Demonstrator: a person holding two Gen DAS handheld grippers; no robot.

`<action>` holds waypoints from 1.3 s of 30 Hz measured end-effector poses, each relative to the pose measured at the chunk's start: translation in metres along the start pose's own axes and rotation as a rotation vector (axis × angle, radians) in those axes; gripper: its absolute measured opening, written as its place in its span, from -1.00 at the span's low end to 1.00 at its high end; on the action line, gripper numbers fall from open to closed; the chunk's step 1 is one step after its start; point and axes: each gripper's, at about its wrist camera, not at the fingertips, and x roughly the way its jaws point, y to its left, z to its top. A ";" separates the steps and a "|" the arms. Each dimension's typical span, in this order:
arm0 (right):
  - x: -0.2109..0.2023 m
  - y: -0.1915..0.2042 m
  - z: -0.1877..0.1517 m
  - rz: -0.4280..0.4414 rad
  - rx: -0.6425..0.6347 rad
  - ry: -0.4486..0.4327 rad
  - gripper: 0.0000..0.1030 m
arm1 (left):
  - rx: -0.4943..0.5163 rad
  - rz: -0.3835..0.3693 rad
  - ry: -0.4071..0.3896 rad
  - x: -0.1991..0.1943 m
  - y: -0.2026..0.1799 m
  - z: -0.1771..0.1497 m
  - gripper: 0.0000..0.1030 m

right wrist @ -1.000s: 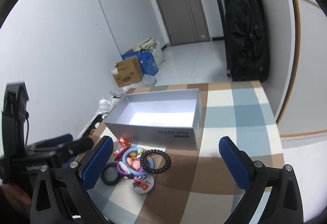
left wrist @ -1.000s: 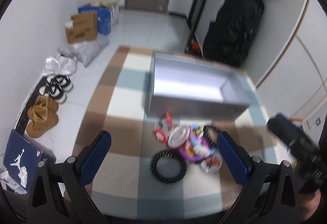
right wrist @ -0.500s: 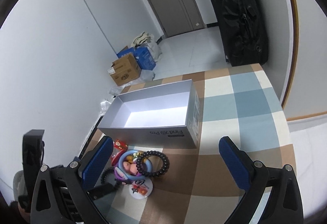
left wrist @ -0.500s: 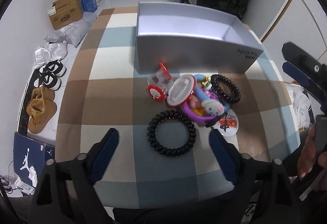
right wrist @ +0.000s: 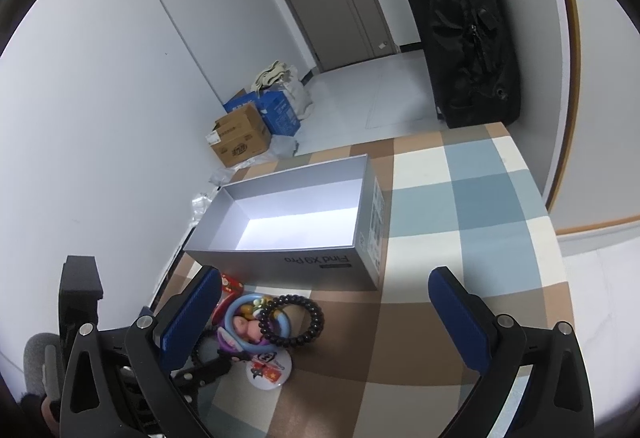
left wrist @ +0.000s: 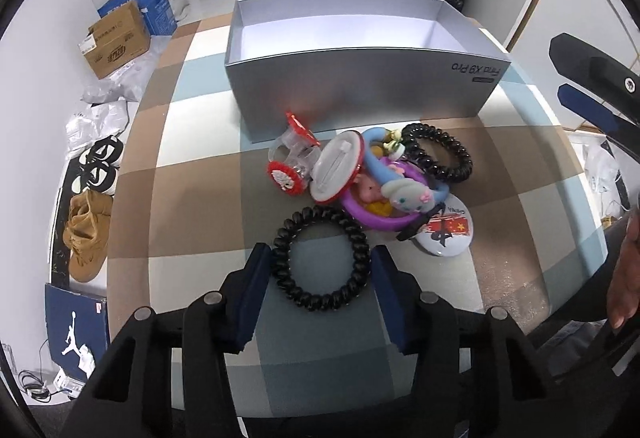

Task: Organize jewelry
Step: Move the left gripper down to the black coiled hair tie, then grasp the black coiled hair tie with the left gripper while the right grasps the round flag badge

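From the left wrist view, the left gripper (left wrist: 322,270) points steeply down at the checked table (left wrist: 192,194), its jaws closing around a black coil tie (left wrist: 322,258) that lies flat between the blue pads; the left pad looks to touch the coil's rim, while a sliver of gap shows at the right (so no firm squeeze can be read). Just beyond it sits the jewelry pile (left wrist: 368,178), a tangle hard to sort: a clear red-trimmed piece, a white disc, purple and blue rings, small figures, a round badge and a second coil tie (left wrist: 438,156). Behind the pile stands the open grey box (left wrist: 360,78), its long axis running left to right, the inside bare. At the far right, the right gripper (right wrist: 324,314) hovers with jaws spread wide, holding nothing; its own view cuts off most of the first coil behind its left finger.
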 end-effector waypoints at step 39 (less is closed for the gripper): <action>0.051 0.068 -0.069 -0.033 -0.357 0.299 0.07 | -0.371 -0.246 -0.102 -0.027 0.062 0.014 -0.24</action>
